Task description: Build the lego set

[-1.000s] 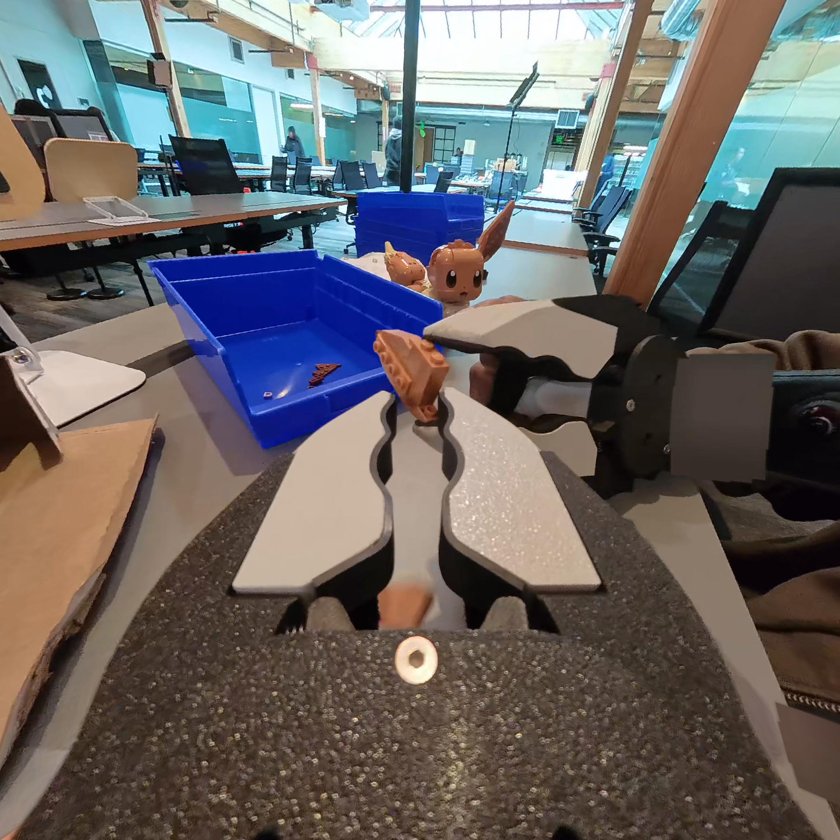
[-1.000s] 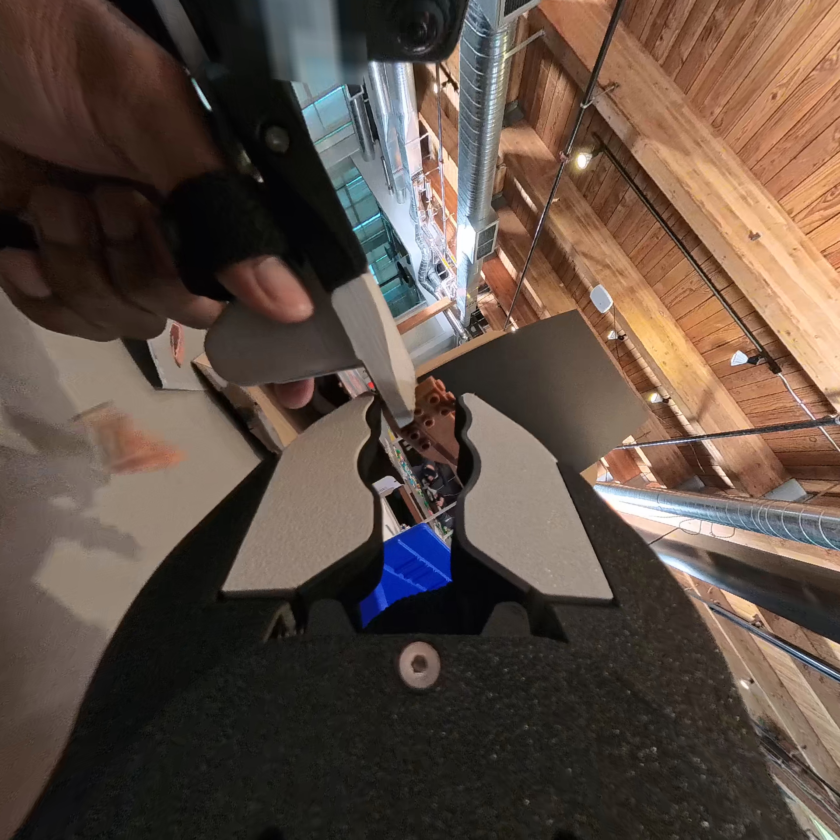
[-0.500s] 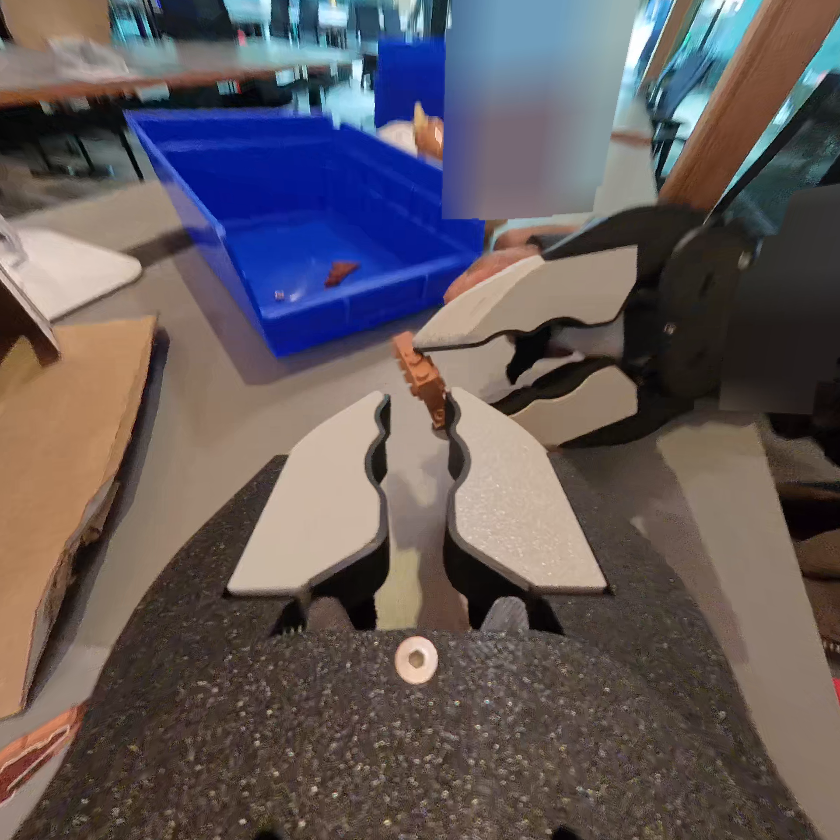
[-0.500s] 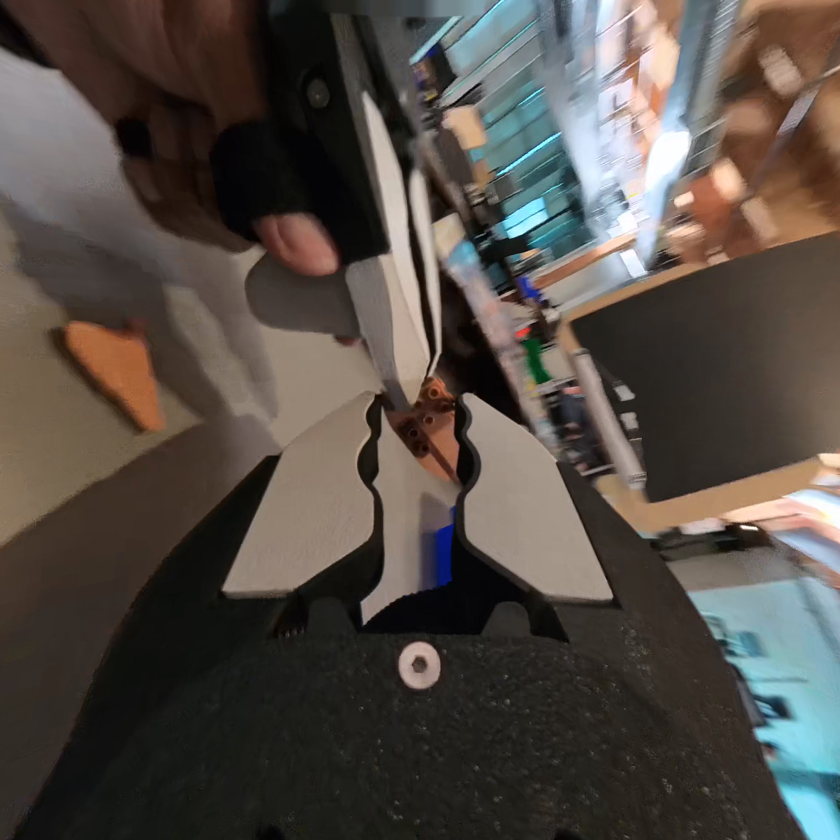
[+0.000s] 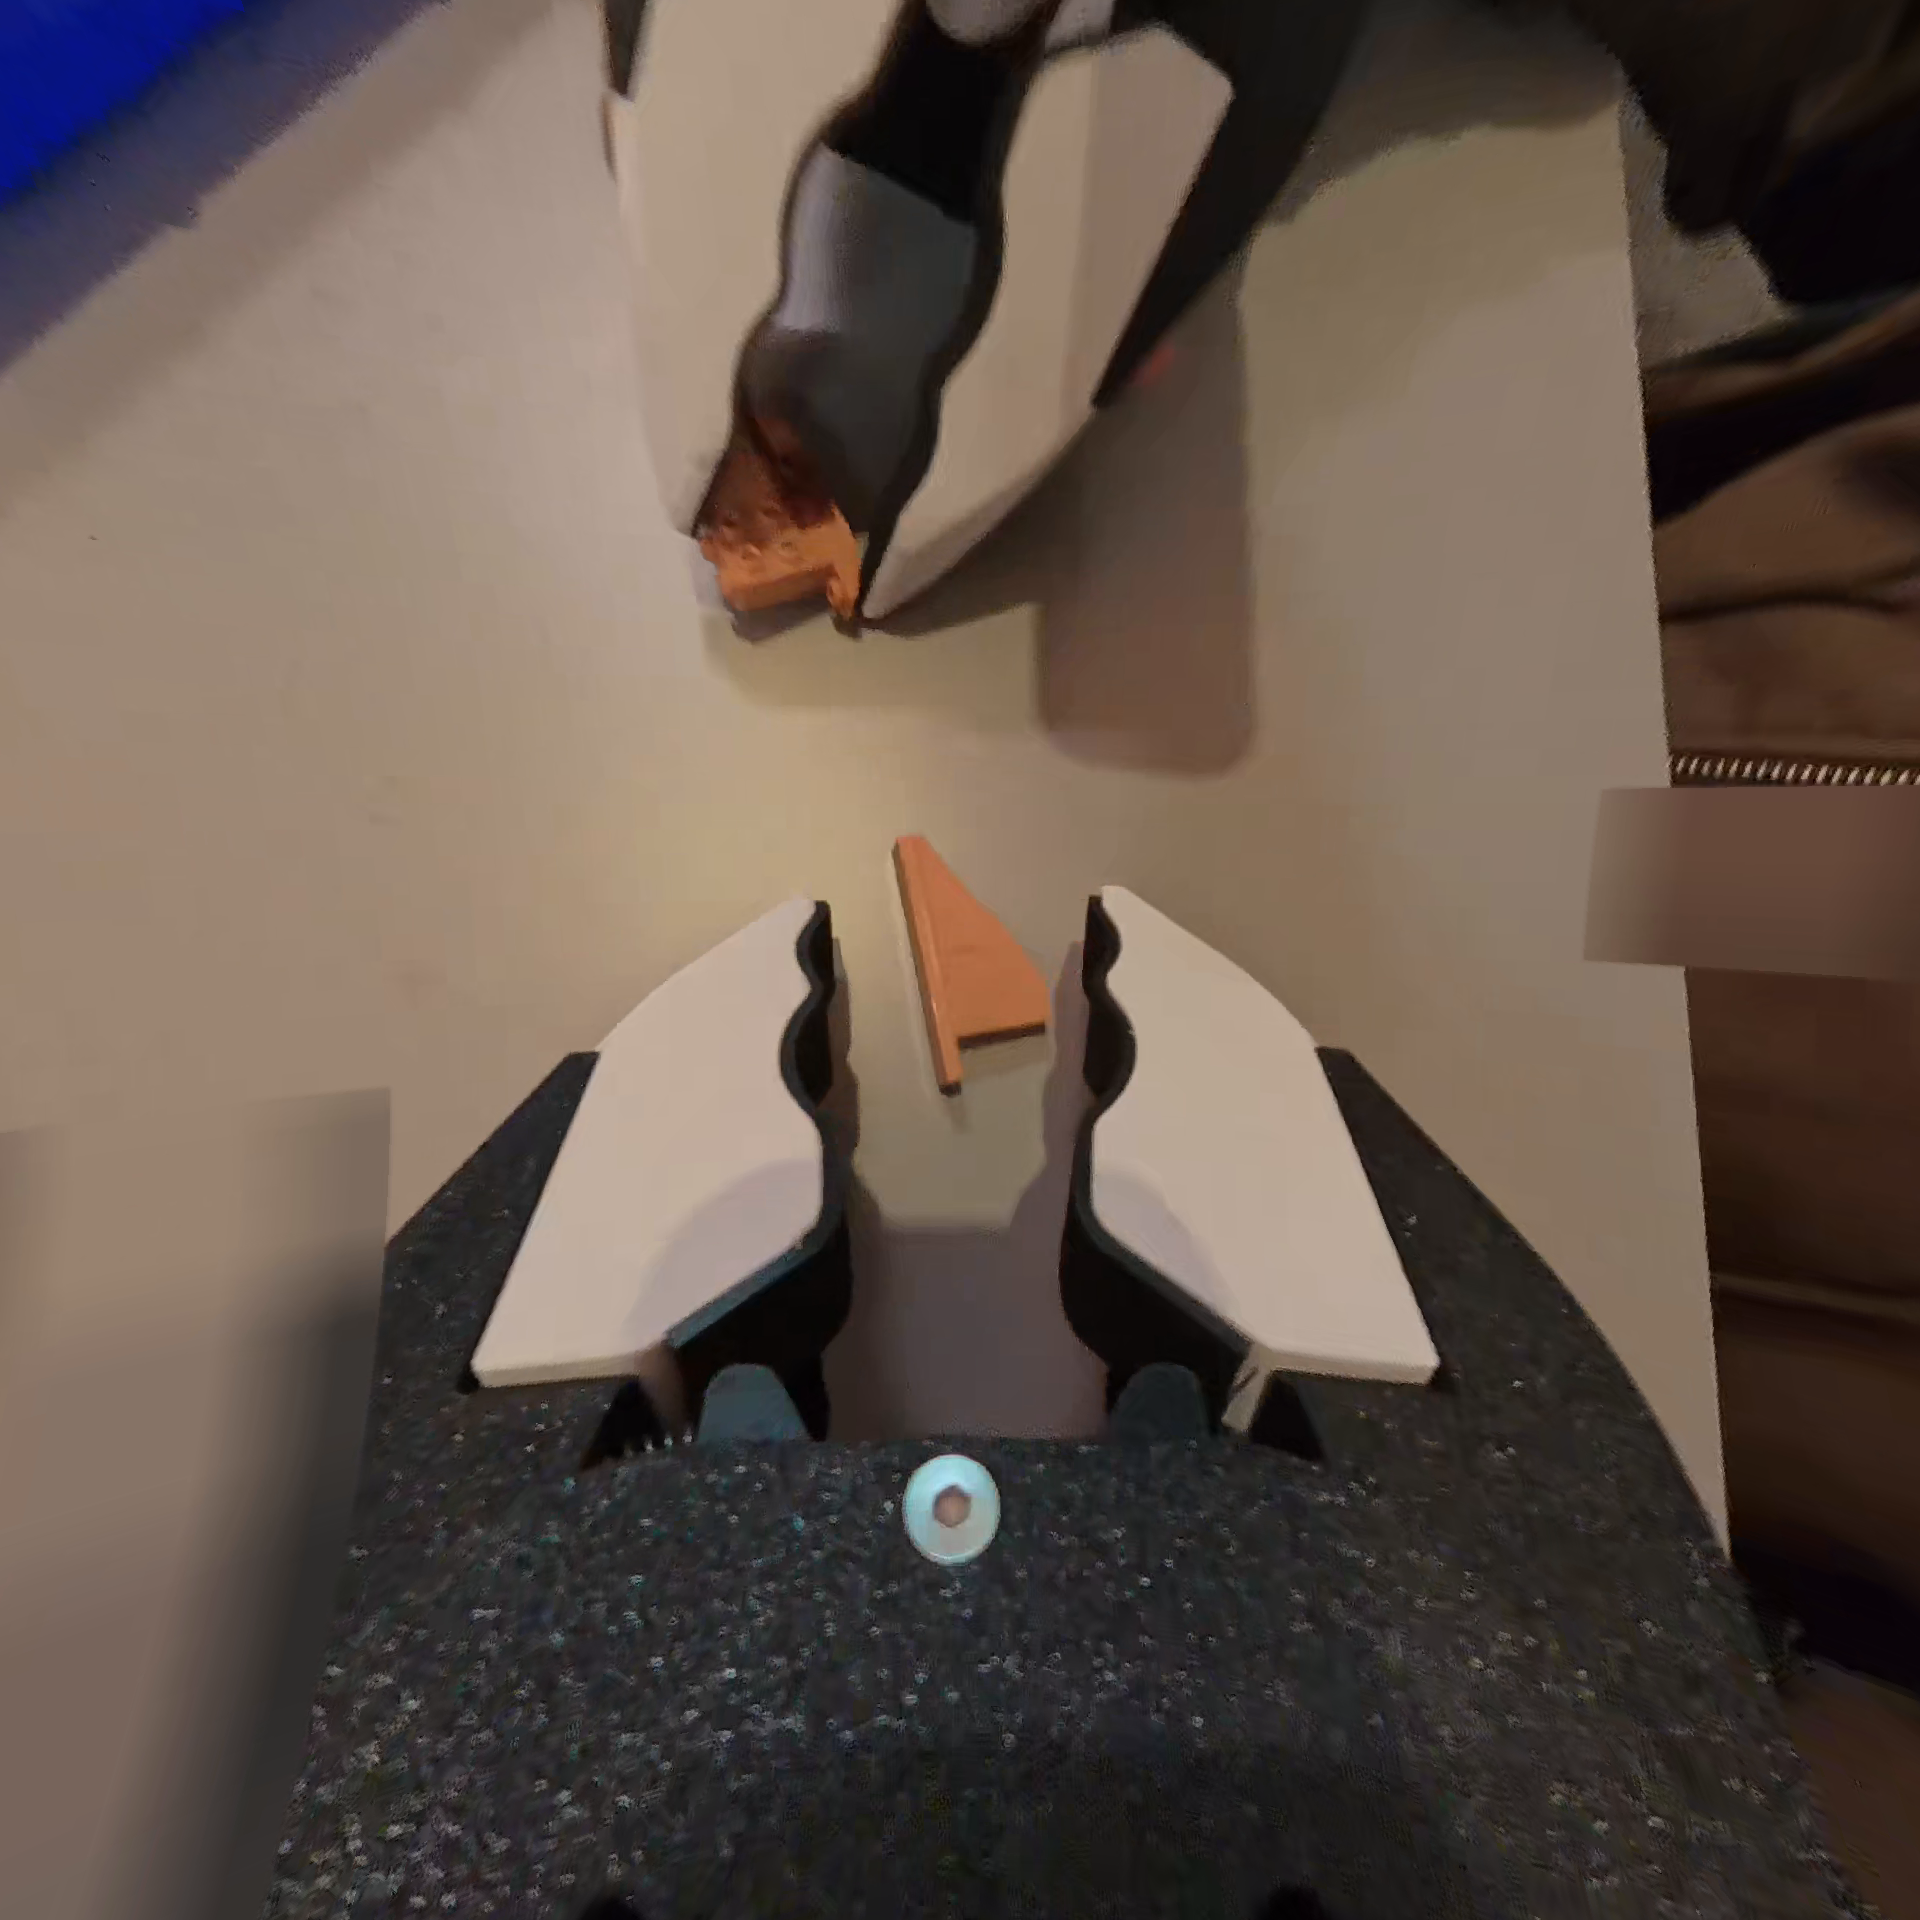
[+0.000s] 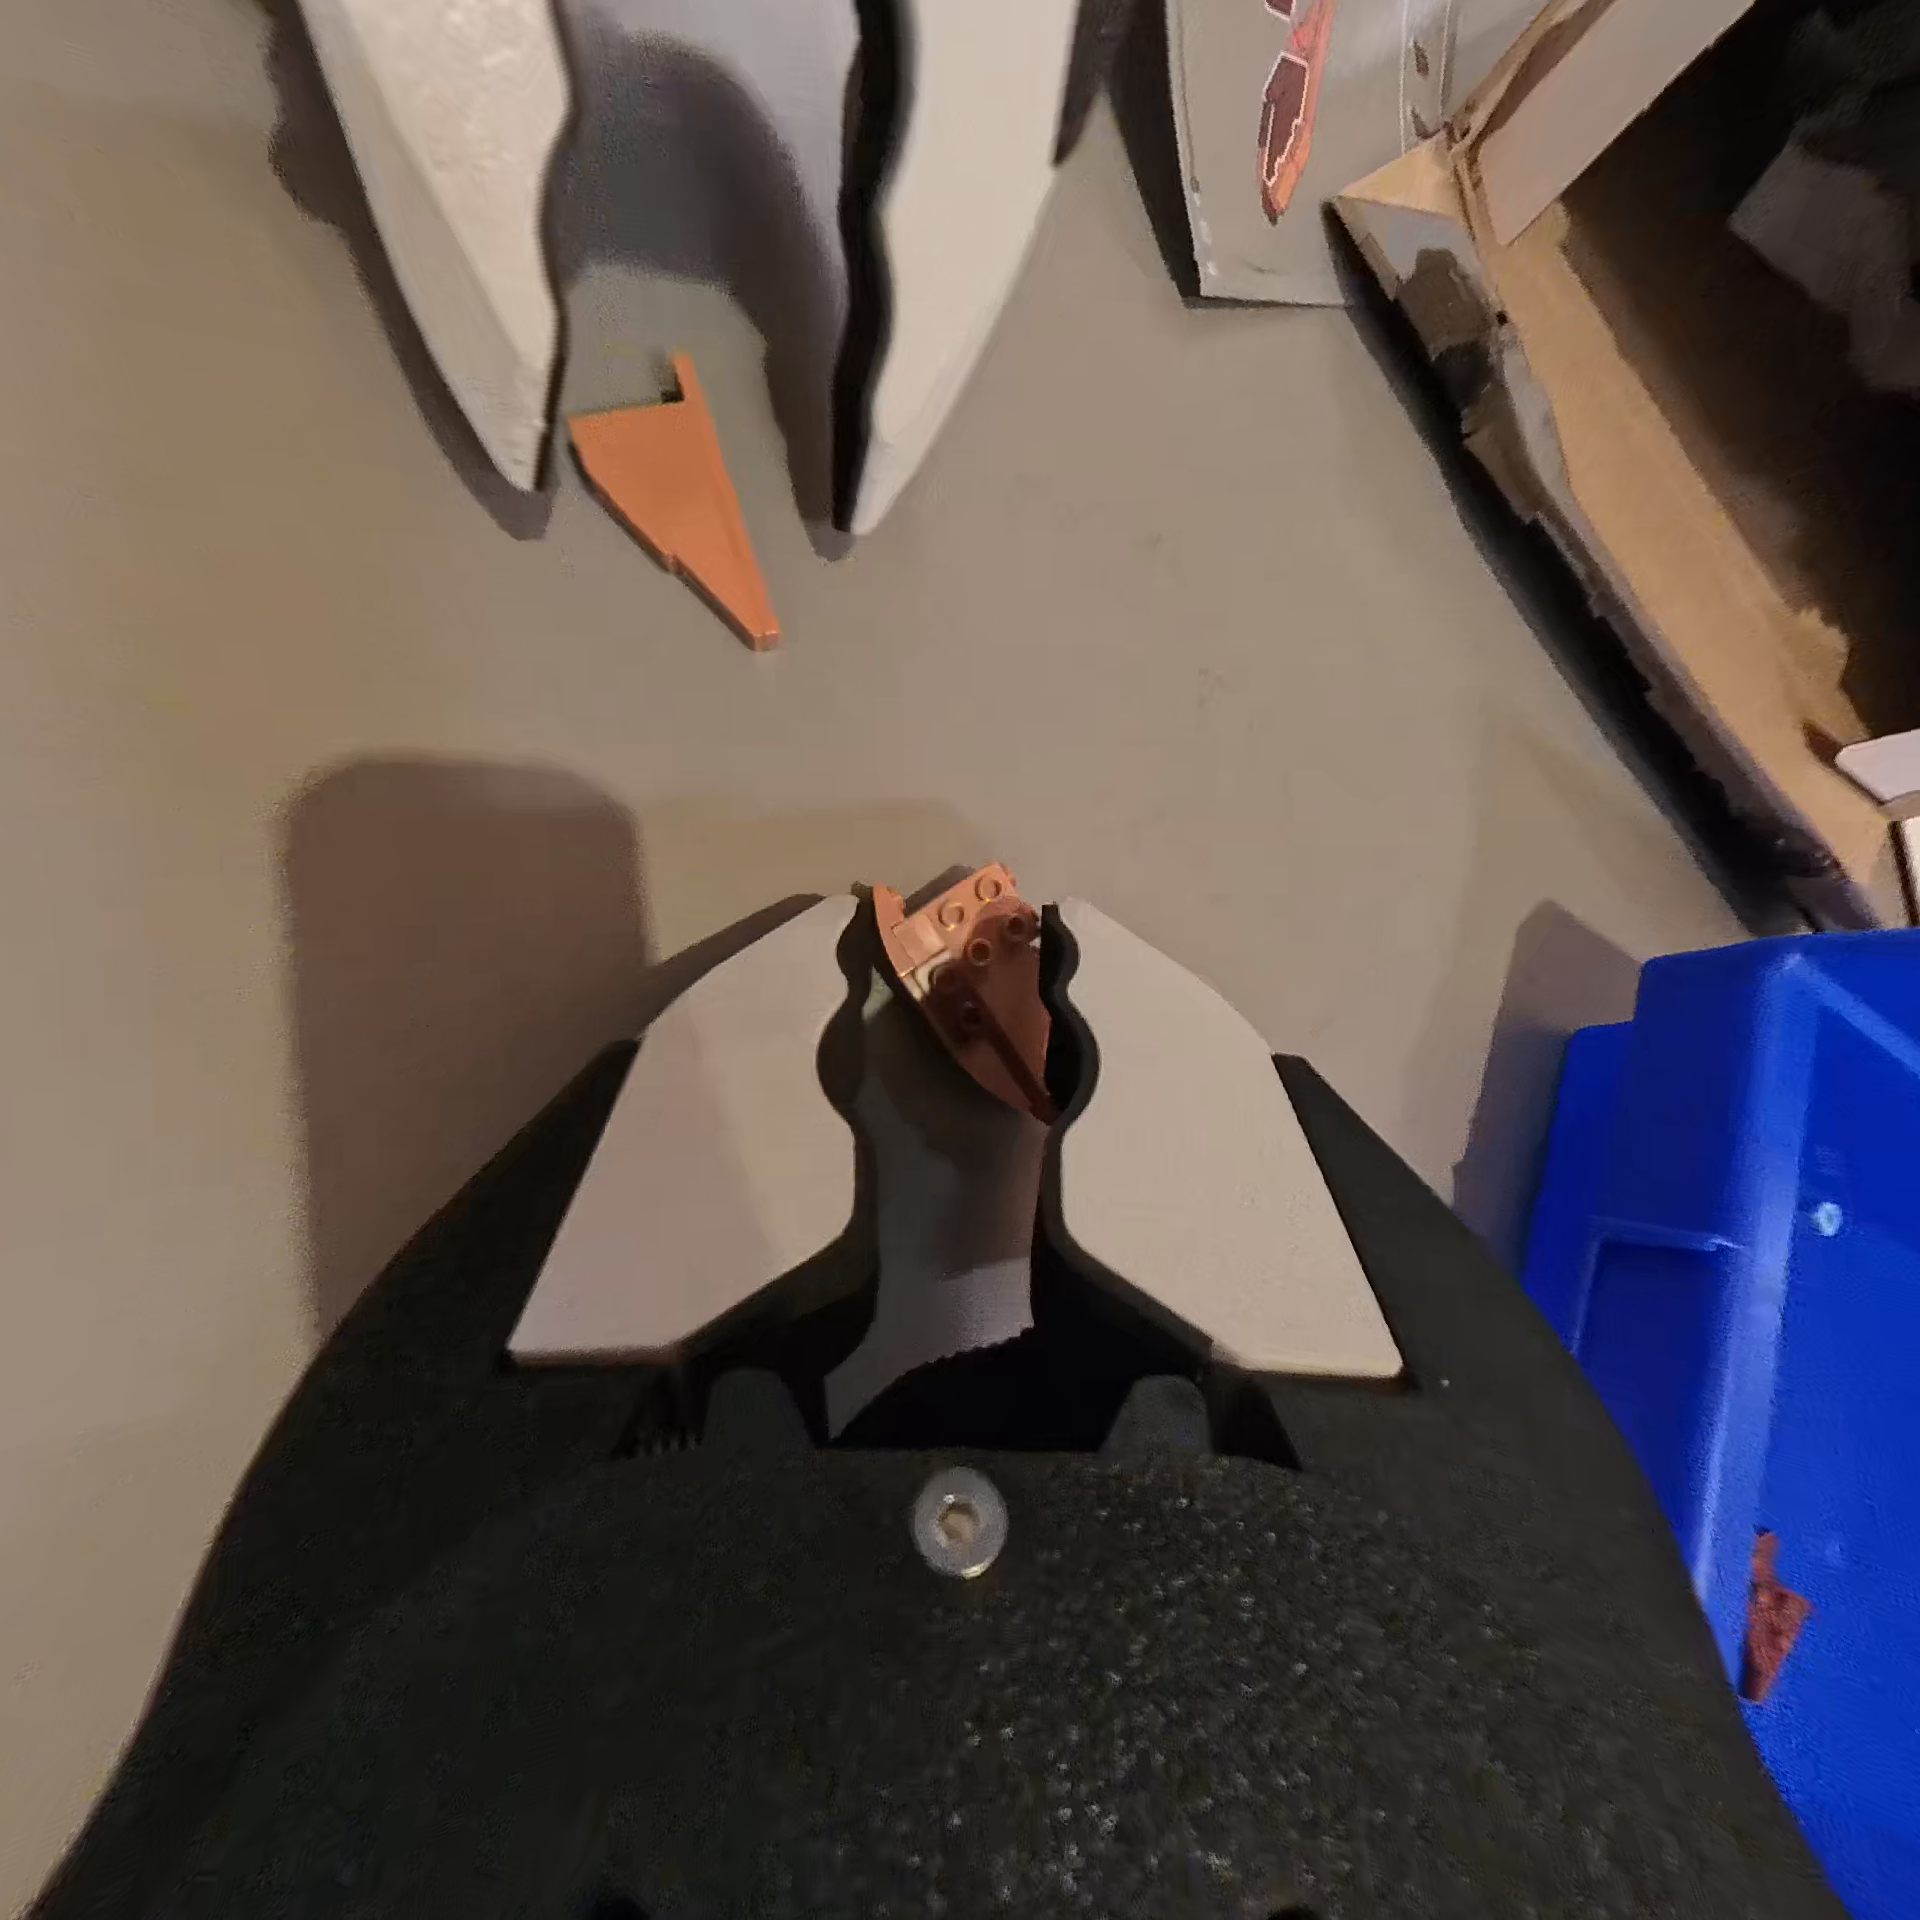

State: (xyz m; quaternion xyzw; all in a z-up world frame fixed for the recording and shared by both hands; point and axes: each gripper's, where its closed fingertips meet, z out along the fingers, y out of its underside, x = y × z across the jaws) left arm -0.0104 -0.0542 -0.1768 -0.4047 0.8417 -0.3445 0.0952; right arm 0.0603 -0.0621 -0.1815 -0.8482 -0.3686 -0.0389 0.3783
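Left gripper: jaws spread wide, gripping nothing; the two pale fingers straddle a flat orange wedge-shaped plastic plate with clear table showing on both sides of it.
Orange wedge plate: lies flat on the beige table top, between the left gripper's fingertips, its narrow end pointing away from that gripper; in the right wrist view it shows ahead of the right gripper, between the far fingers.
Right gripper: closed on a small brown assembly of studded plastic bricks, which is clamped at the tips, the right pad against its dark edge and the left fingertip at its curved orange side.
Brick assembly: just above the table, ahead of and slightly left of the left gripper's tips, well apart from the wedge plate.
Blue plastic bin: right of the right gripper, a dark red piece visible inside.
Torn brown cardboard box: ahead and right of the right gripper.
Printed sheet: far ahead, beside the cardboard.
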